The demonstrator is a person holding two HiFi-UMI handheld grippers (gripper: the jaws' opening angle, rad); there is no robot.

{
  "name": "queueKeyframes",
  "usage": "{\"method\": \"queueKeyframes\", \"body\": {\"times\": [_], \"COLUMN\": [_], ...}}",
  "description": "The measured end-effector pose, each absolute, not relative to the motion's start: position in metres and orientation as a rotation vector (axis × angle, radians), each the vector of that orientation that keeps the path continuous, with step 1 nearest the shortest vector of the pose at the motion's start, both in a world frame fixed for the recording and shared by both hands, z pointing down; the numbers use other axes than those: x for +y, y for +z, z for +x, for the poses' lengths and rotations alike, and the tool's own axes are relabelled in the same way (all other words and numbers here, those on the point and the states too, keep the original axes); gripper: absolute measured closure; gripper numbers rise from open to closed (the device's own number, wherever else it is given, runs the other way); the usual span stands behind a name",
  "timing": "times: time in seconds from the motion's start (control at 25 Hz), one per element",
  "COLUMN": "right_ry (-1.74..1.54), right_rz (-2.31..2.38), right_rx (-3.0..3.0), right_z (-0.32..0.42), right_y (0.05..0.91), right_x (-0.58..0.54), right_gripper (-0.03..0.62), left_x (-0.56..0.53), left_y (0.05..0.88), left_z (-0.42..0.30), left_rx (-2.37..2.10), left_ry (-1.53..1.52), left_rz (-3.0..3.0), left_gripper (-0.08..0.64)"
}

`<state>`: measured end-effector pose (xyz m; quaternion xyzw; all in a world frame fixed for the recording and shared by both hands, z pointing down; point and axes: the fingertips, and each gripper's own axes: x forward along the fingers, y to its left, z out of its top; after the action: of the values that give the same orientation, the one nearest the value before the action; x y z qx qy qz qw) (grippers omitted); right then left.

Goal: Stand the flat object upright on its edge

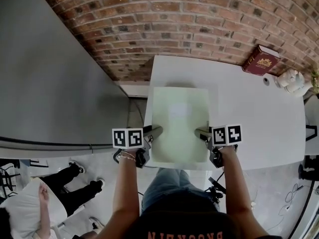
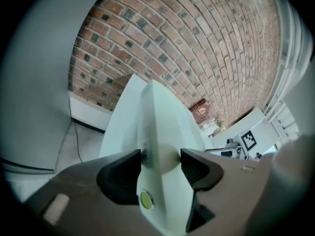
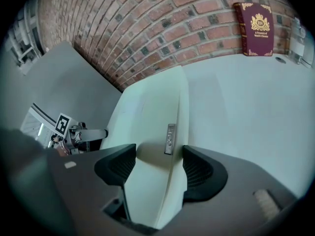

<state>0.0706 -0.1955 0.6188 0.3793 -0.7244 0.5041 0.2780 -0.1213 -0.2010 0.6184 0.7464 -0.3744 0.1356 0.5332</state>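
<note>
While clamped at both side edges, stretched between the two sets of jaws over the white rectangular table [image 1: 259, 113]: pale green flat rectangular panel [image 1: 179, 123]. Left gripper [image 1: 155, 131] first, closed on the panel's left edge, black pads [image 2: 120, 173] pressing either face, small yellow-green round dot [image 2: 146, 199] just behind the left-hand pad. Across to the right gripper [image 1: 201, 132], likewise biting the right edge, thin grey strip [image 3: 169, 138] just ahead of the pads. Beyond the right jaws, dark red gold-crested book [image 1: 260, 59] against the red brick wall [image 1: 164, 29].
</note>
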Motion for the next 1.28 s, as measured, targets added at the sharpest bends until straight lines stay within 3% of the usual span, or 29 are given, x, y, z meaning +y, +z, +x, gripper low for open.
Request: {"method": "queueKeyframes", "body": {"times": [1.28], "right_ry": [1.075], "right_rz": [1.185], "right_rx": [-2.221], "right_z": [0.078], "right_y": [0.473], "right_x": [-0.236], "right_gripper": [0.307], "left_x": [-0.246], "left_y": [0.458], "left_z": [-0.113], "left_rx": [-1.085], "left_ry": [0.262], "left_rz": [2.113], "left_gripper": [0.305]}}
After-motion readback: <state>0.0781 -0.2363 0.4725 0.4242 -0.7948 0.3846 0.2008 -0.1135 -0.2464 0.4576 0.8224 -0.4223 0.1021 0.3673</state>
